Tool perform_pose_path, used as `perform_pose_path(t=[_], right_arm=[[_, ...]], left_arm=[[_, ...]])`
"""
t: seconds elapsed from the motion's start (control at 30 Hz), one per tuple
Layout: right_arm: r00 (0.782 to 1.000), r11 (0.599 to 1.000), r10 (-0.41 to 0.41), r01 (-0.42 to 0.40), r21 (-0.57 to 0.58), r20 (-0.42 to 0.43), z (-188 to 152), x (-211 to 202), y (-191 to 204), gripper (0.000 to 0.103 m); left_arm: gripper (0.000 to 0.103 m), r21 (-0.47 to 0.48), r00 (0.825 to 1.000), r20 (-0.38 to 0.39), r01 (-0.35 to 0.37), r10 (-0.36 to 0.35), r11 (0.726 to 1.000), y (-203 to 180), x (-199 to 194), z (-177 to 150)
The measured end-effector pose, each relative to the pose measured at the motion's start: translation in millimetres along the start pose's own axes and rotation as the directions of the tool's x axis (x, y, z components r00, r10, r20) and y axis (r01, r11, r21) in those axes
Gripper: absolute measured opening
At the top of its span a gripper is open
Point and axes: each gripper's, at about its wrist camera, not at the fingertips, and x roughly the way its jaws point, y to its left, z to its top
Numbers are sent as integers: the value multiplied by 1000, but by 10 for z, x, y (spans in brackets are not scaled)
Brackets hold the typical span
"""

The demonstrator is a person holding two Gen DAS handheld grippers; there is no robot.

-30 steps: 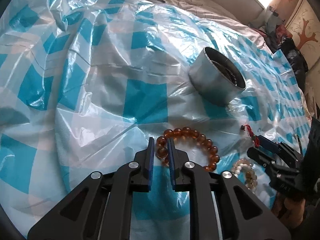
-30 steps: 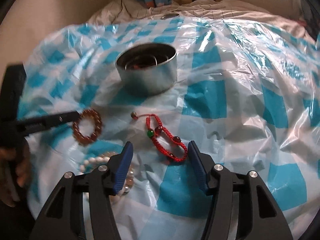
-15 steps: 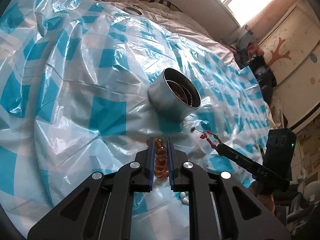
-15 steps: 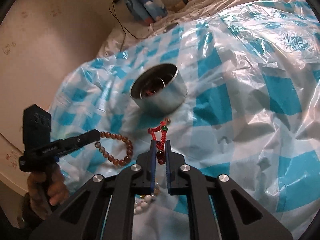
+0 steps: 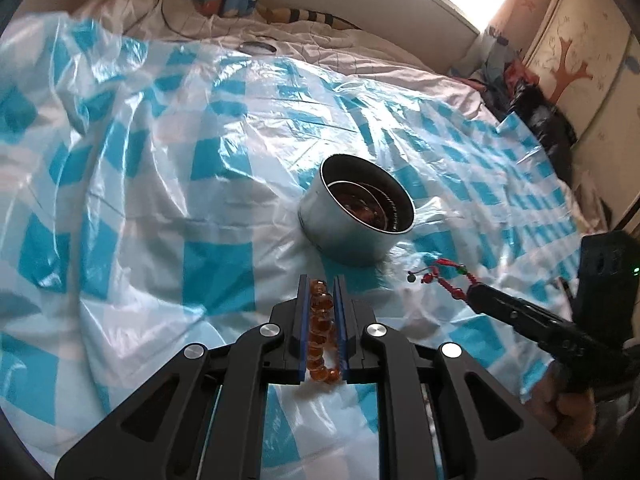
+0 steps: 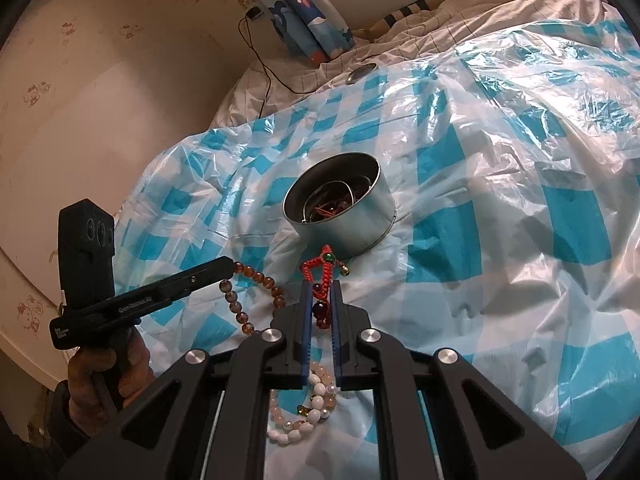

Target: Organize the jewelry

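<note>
The left gripper (image 5: 322, 284) clamps an amber bead bracelet (image 5: 320, 320); the right gripper (image 6: 321, 288) pinches a red cord bracelet (image 6: 322, 270), both raised near the round metal tin (image 6: 340, 210) on the blue-checked plastic sheet (image 6: 480, 240).

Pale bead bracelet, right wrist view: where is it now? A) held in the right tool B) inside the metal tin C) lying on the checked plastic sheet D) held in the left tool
C: the pale bead bracelet lies on the checked plastic sheet, below the right tool, which grips the red cord bracelet.

Amber bracelet (image 5: 321, 322); blue-and-white checked sheet (image 5: 168, 184)
</note>
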Motion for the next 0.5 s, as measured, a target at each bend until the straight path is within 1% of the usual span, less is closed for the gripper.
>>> perform_pose_path(t=[0.1,0.5], right_arm=[[1000,1000,-4,4,-5,1,5,6,-3,9],[1000,1000,-4,4,-12,3,8,14,5,9]], left_arm=[[10,27,999,12,-37,37,999,-36,19,26],[10,80,995,50,-92,89,992,-124,-26,31]])
